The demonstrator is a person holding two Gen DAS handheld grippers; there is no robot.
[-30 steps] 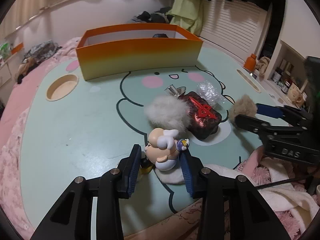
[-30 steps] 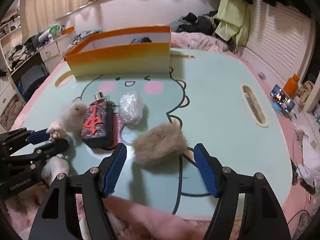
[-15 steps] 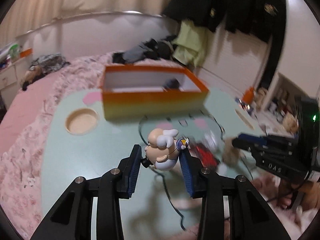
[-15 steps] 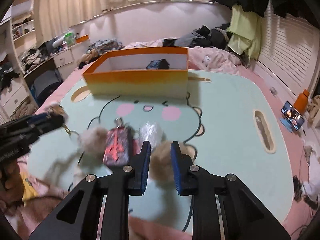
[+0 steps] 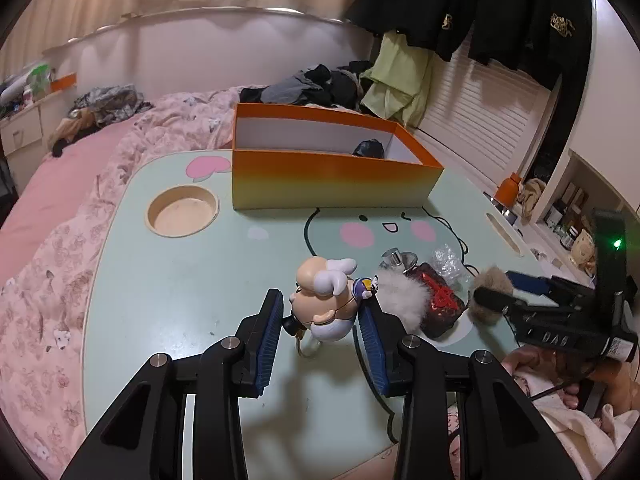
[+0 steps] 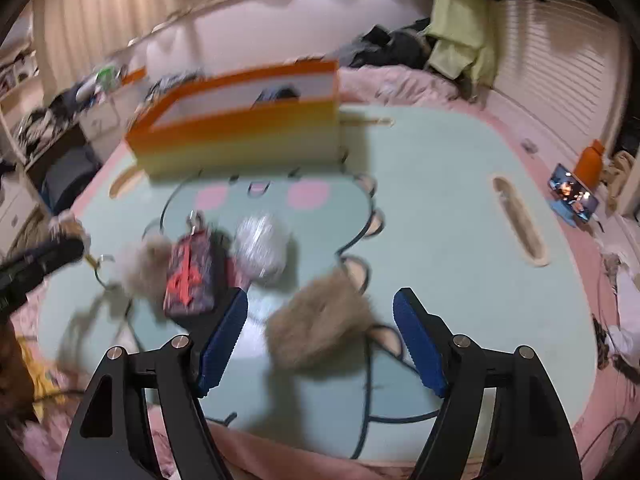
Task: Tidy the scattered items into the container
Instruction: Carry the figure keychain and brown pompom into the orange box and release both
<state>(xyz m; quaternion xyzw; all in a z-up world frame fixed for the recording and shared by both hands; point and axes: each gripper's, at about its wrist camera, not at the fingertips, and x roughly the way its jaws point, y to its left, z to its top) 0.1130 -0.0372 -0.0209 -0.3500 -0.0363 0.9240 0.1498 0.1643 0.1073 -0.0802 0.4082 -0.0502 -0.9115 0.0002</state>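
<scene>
Orange cardboard, the container (image 5: 336, 178) sits ahead of the left gripper (image 5: 322, 320), whose jaws pinch a cartoon figurine (image 5: 326, 300) above the table (image 5: 160, 288). The right gripper (image 6: 320, 332) has its jaws spread either side of a brown fur pompom (image 6: 320, 322) lying on the table, long axis across the gap.

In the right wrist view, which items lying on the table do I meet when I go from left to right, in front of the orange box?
White fluffy pom-pom → dark pouch with red mark → crinkly clear plastic ball → brown fluffy pom-pom, which lies between the open fingers of the right gripper.
</scene>
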